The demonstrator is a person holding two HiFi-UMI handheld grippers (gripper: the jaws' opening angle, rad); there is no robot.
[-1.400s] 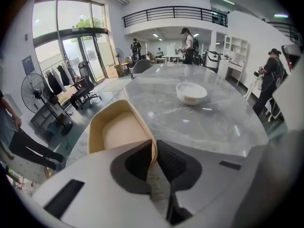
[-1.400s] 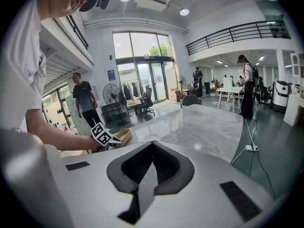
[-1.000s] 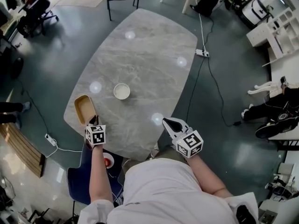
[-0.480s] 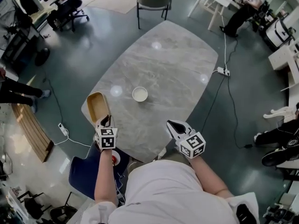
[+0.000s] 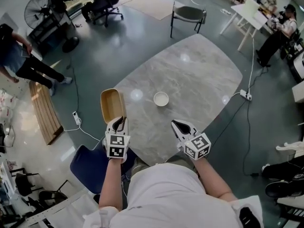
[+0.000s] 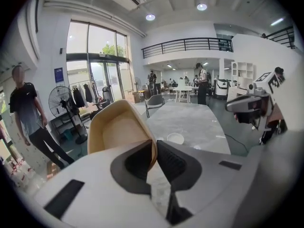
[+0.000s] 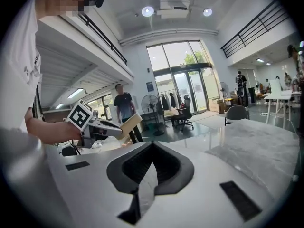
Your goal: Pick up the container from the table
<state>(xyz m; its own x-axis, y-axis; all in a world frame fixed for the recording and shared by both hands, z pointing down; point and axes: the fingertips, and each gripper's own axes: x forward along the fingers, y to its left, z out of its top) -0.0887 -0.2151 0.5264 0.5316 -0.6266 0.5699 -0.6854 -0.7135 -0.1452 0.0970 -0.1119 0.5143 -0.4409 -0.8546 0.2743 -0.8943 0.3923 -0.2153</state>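
Observation:
My left gripper is shut on the near rim of a tan, shallow container, which hangs in the air past the left edge of the grey marble table. In the left gripper view the container stands tilted up, and its wall is pinched between the dark pads of the left gripper. My right gripper hovers over the table's near edge, shut and empty. In the right gripper view its tips meet, and the container shows at the left. A small white bowl sits on the table.
A blue chair stands close at my left, and a grey chair at the table's far end. A person stands at the left near a fan and a wooden bench. Cables cross the floor.
My left gripper has lifted the tan container up off the table's left edge. The right gripper has shifted a little and stays shut. The head view has swung toward the left.

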